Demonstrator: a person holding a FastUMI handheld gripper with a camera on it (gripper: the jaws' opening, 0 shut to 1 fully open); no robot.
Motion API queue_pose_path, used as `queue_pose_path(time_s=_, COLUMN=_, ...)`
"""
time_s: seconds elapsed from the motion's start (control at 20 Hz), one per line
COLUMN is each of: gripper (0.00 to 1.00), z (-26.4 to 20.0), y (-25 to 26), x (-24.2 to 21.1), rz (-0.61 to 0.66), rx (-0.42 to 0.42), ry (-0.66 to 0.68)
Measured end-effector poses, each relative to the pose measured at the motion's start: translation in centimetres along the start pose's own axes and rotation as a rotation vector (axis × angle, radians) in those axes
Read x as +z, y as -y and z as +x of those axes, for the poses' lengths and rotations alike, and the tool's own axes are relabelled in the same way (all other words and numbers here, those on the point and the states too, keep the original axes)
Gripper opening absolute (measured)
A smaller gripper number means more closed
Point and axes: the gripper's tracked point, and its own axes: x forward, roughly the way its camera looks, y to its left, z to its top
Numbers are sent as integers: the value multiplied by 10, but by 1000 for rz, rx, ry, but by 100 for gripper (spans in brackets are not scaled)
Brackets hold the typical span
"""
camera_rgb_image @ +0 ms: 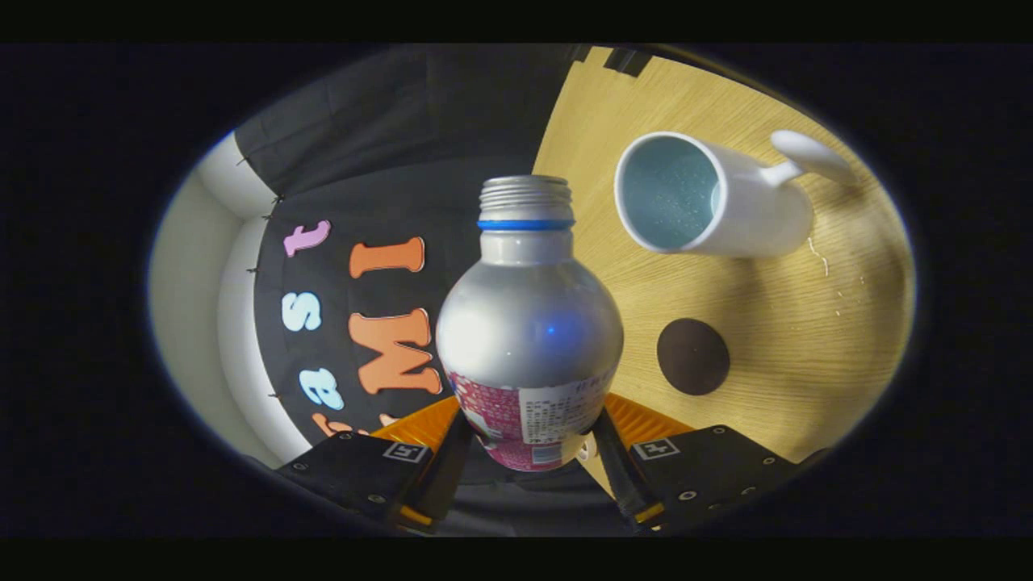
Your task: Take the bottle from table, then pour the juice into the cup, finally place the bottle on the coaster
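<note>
The hand-held gripper [529,452] grasps the silver bottle [529,323] (cap off) between both fingers, tilted beside the white cup [710,198]. The dark coaster [692,356] lies near on the wooden desk [807,339].

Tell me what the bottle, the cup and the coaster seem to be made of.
Bottle, clamped between the gripper fingers: likely aluminium, with a satin silver body, threaded open neck and soft highlights. Cup: probably glazed ceramic, glossy white with a pale blue inside. Coaster: a dark matte disc, perhaps felt or cork; unclear.
</note>
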Motion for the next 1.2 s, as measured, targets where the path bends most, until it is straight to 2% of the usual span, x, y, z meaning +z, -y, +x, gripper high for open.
queue_pose_path(time_s=0.75, gripper=77, z=6, y=-4, x=11, rz=174, rx=-45, ry=6)
queue_pose_path(time_s=1.2, gripper=77, z=9, y=-6, x=8, rz=235, rx=-63, ry=-9)
